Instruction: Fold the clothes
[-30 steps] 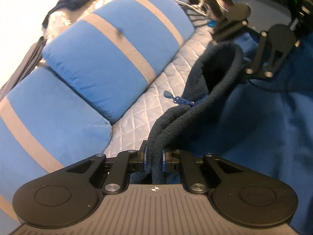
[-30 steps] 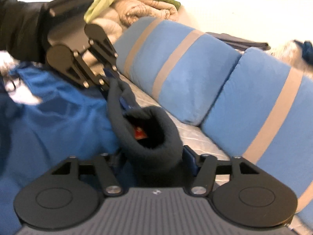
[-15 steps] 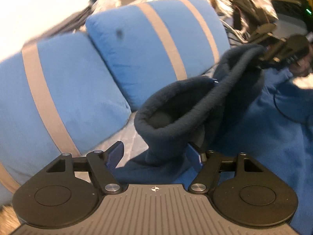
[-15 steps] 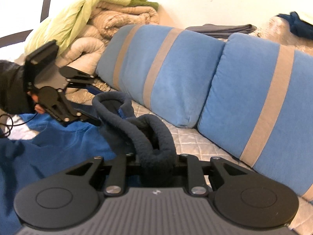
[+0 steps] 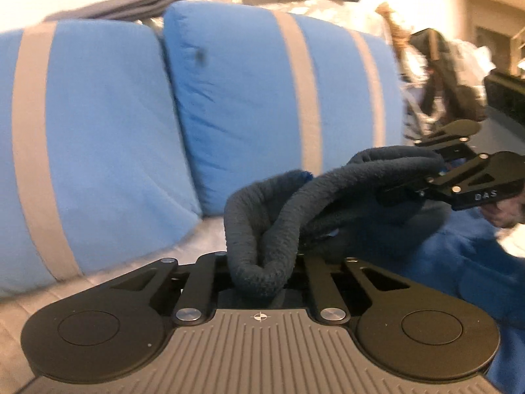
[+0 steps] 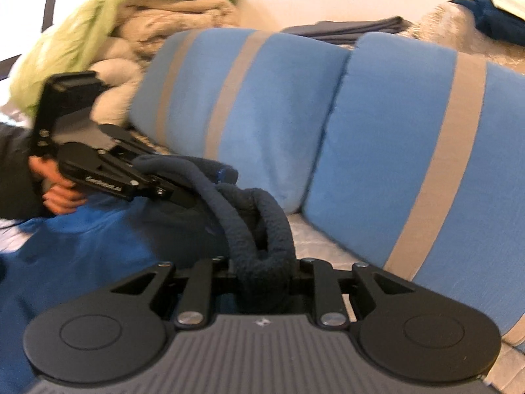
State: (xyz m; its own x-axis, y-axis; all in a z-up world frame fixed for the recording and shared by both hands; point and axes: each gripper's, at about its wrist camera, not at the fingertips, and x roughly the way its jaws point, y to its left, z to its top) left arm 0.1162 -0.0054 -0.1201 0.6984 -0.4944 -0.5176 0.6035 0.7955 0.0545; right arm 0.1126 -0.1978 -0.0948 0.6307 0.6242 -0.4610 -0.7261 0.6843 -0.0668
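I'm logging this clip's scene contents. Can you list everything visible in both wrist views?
fleece garment: one, dark navy, its rolled edge bunched between the two grippers, held above the blue cloth
blue cloth: one, bright blue, spread under the garment
cushions: two, light blue with grey stripes, side by side behind the garment
quilted cover: one, pale grey, below the cushions
blanket pile: green and beige, behind the cushions
folded grey cloth: one, on top of the cushions
left gripper: black, shut on the garment's edge
right gripper: black, shut on the edge
hand: one, holding the left gripper
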